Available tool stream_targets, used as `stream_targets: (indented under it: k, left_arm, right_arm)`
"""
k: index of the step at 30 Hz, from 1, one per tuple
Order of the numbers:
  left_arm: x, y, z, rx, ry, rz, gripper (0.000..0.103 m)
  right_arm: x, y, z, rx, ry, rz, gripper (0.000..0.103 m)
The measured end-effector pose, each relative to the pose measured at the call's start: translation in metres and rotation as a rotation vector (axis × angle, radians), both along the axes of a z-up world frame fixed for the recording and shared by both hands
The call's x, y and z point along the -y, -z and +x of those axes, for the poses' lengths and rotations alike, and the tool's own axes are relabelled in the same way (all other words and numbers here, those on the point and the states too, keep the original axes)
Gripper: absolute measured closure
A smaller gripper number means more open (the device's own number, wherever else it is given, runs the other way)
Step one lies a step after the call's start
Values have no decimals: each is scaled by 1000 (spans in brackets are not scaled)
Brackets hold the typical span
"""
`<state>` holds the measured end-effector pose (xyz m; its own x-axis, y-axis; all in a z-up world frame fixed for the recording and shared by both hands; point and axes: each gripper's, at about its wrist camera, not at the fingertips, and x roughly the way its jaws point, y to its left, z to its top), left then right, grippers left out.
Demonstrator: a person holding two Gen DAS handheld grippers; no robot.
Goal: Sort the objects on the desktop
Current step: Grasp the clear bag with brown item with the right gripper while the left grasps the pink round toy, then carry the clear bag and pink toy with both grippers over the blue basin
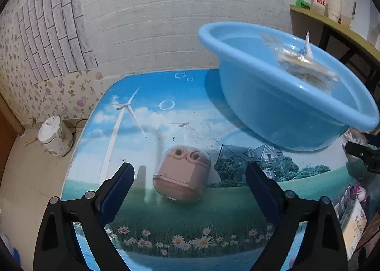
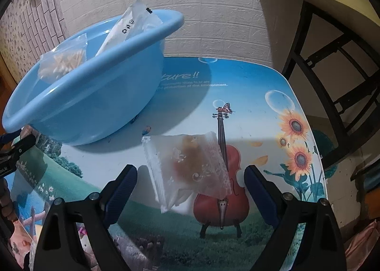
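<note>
In the left wrist view a pink earbud case (image 1: pixel 181 173) in a clear cover lies on the printed table, just ahead of and between the open fingers of my left gripper (image 1: pixel 190 176). A blue plastic basin (image 1: pixel 280 104) stands at the right with a bag of cotton swabs (image 1: pixel 306 66) in it. In the right wrist view a clear zip bag with brownish contents (image 2: pixel 190 166) lies on the table between the open fingers of my right gripper (image 2: pixel 190 178). The basin (image 2: pixel 95 95) stands at the left, holding the swab bag (image 2: pixel 63 63) and a white packet (image 2: pixel 128 28).
The table (image 1: pixel 166 109) has a sky-and-meadow print and ends near a white brick wall. A white rice cooker (image 1: pixel 55 135) stands on the floor at left. A shelf with bottles (image 1: pixel 332 12) and a dark chair frame (image 2: pixel 332 69) are at right. Boxes lie at the table's near edge (image 1: pixel 353 218).
</note>
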<state>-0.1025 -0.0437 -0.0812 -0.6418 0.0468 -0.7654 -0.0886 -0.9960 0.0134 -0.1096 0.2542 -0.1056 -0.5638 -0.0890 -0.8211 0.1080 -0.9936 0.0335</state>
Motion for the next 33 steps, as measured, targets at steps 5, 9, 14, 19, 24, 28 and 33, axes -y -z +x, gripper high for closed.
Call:
stream_targets:
  k: [5, 9, 14, 19, 24, 28, 33]
  left_arm:
    - [3, 5, -5, 31, 3, 32, 29]
    - [4, 6, -5, 28, -6, 31, 33]
    - [-1, 5, -2, 19, 17, 25, 42]
    - [2, 5, -1, 4, 15, 31, 59]
    - [1, 5, 0, 4, 32, 27, 59]
    - [-2, 4, 8, 10, 29, 39, 59]
    - [-11, 2, 24, 6, 49, 46, 59]
  right_arm:
    - [0, 2, -4, -14, -2, 9, 13]
    - [2, 2, -3, -32, -14, 17, 22]
    - [2, 2, -3, -44, -21, 17, 31]
    - [5, 0, 2, -69, -37, 17, 49]
    - [2, -1, 4, -76, -22, 10, 62]
    - [1, -3, 10, -70, -7, -4, 63]
    - [1, -7, 21, -59, -9, -4, 63]
